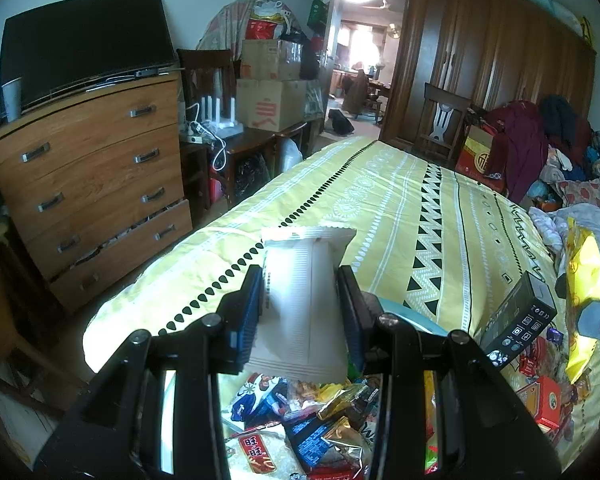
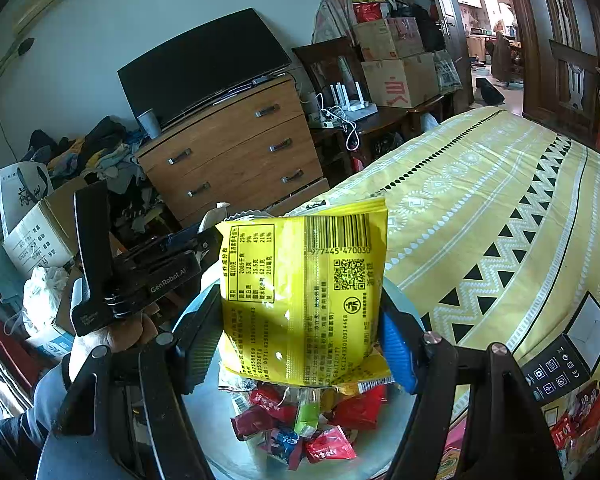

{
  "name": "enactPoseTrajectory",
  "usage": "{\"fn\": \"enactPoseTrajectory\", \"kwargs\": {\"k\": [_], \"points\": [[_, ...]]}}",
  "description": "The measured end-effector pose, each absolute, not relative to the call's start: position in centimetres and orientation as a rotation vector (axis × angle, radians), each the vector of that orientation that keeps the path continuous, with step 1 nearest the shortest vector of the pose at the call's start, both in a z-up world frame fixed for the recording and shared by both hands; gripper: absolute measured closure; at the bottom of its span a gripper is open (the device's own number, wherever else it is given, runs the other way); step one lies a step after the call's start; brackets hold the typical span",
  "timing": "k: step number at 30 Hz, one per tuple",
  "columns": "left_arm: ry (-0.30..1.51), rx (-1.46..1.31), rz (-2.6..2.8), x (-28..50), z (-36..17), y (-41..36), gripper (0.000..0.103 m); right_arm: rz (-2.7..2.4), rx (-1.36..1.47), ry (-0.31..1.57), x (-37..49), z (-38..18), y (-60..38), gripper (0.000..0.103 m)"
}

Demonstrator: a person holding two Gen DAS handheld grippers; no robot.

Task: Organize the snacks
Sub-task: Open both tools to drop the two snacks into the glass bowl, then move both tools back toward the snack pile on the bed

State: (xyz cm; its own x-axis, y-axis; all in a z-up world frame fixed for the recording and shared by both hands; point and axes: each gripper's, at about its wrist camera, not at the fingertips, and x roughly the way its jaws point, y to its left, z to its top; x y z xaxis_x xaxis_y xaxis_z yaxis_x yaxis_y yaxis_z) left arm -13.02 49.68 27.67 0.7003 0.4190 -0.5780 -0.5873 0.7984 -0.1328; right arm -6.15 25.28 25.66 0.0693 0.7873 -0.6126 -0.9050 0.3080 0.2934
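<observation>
A yellow bedspread [image 1: 400, 200] with white bands and black triangles filled most of both views, and behind it a wooden chest of drawers [image 1: 96, 176] carried a dark flat screen [image 1: 84, 40] and a grey cup [image 1: 12, 94]. Cardboard boxes [image 1: 270, 104] printed with red characters were stacked on a dark side table near the doorway. On the bedspread, a black carton [image 1: 520, 316] with rows of small white icons lay tilted beside the snacks. The right gripper [image 2: 304, 332] was clamped on a yellow snack bag [image 2: 304, 292], its blue pads pressing both side edges so the bag stood upright above a pale tub [image 2: 396, 412] holding small red, green and blue sweets [image 2: 300, 428]. The bag's back panel showed a nutrition table, a QR code, and a barcode with digits reading roughly "977445 470030". The left gripper [image 1: 300, 304] was closed on a white ribbed snack packet [image 1: 304, 292], held upright between its pads over a heap of mixed snack packets [image 1: 312, 420] at the near edge of the bed; no writing on it could be read. One red-and-white packet [image 1: 256, 454] in the heap bore the characters "旺旺". In the right wrist view the left gripper's body read "GenRobot.AI", gripped by a hand [image 2: 116, 336].
</observation>
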Motion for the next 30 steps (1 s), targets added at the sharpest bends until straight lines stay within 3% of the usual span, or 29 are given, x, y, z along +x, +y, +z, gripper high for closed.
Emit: {"fn": "enactPoseTrajectory", "kwargs": {"k": [3, 5, 7, 11, 16, 23, 30], "points": [[0.557, -0.323, 0.573, -13.0, 27.7, 49.7, 0.063, 1.283, -0.186, 0.783, -6.1, 25.7, 25.3, 0.028], [0.564, -0.321, 0.577, -12.8, 27.5, 49.8, 0.055, 1.279, -0.195, 0.785, -6.2, 25.4, 25.4, 0.027], [0.553, -0.316, 0.584, -12.9, 27.5, 49.8, 0.036, 1.273, -0.191, 0.787, -6.0, 25.1, 25.3, 0.027], [0.546, -0.306, 0.584, -12.9, 27.4, 49.8, 0.030, 1.272, -0.182, 0.788, -5.7, 24.7, 25.1, 0.023], [0.531, -0.313, 0.592, -13.1, 27.6, 49.6, 0.005, 1.277, -0.160, 0.777, -6.1, 24.6, 24.1, 0.018], [0.497, -0.231, 0.558, -13.9, 28.9, 45.7, 0.000, 1.257, -0.173, 0.690, -8.7, 23.3, 18.5, 0.015], [0.468, -0.144, 0.352, -14.5, 29.8, 37.2, 0.000, 1.054, -0.153, 0.672, -9.2, 19.3, 2.3, 0.015]]}}
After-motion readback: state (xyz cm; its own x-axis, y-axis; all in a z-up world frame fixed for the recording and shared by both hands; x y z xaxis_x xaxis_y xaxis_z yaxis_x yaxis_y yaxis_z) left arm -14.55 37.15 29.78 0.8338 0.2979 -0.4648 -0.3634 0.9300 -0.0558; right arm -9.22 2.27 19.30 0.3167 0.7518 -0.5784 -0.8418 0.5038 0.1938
